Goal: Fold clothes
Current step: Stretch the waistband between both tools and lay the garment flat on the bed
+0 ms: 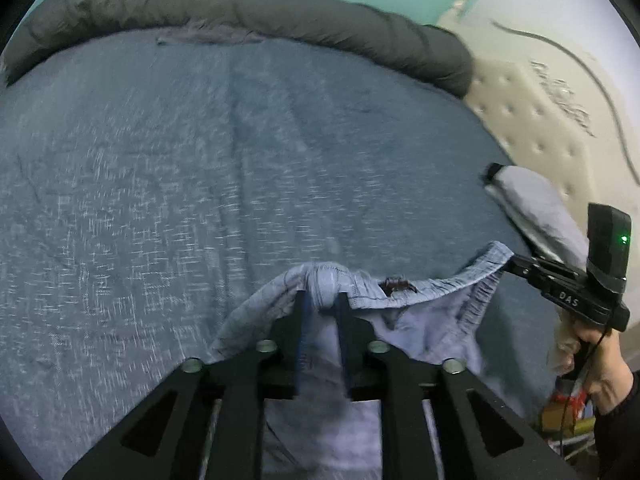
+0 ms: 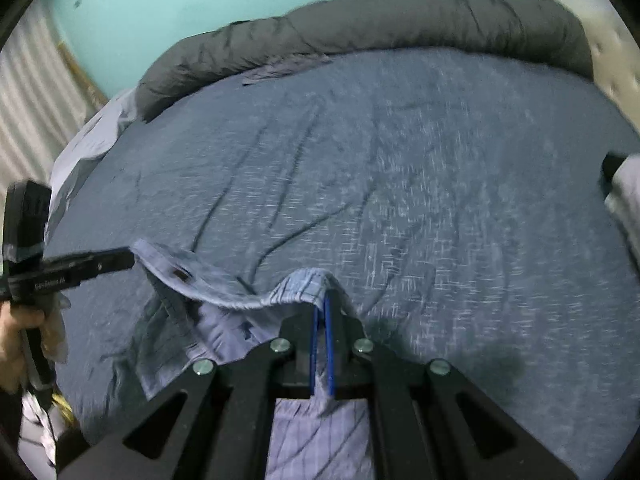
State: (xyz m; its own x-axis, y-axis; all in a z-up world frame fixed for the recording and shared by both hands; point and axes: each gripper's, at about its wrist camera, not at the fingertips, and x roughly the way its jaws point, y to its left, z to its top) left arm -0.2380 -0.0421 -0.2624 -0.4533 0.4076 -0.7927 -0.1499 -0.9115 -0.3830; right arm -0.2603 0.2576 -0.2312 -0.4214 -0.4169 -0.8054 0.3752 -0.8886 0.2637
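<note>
The light blue shorts (image 1: 404, 320) hang by the elastic waistband above the blue bedsheet (image 1: 200, 160). My left gripper (image 1: 322, 300) clamps one bunched waistband section; my right gripper (image 2: 323, 304) clamps the other end. A rolled grey duvet (image 2: 360, 28) lines the bed's far edge.

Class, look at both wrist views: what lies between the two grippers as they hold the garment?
The elastic waistband of the light blue shorts stretches between the left gripper and the right gripper, each shut on it. The left wrist view shows it best.
</note>
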